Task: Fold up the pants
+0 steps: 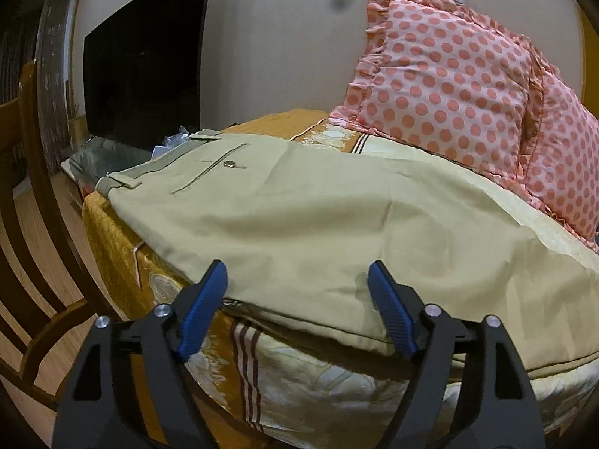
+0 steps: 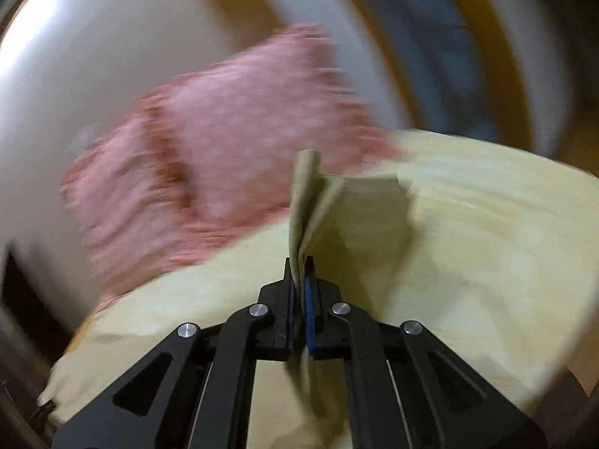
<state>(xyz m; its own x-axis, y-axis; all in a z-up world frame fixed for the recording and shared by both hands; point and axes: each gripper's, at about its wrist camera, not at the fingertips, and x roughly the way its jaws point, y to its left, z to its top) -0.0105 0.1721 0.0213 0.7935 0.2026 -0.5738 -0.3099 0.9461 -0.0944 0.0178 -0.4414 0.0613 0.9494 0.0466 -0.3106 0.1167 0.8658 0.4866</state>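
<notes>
Khaki pants (image 1: 299, 217) lie flat across the bed, waistband and a buttoned back pocket (image 1: 228, 164) at the far left. My left gripper (image 1: 297, 271) is open, its blue-padded fingers (image 1: 204, 310) straddling the pants' near edge at the bed's side, holding nothing. My right gripper (image 2: 298, 265) is shut on a pinched fold of the khaki pants (image 2: 305, 202), which stands up from between its fingers above the bed. The right wrist view is blurred by motion.
Two pink polka-dot pillows (image 1: 449, 86) lean against the wall at the back right; they also show blurred in the right wrist view (image 2: 224, 142). A yellow patterned bedspread (image 1: 299, 381) covers the bed. A dark TV screen (image 1: 146, 75) and a wooden chair (image 1: 33, 262) stand left.
</notes>
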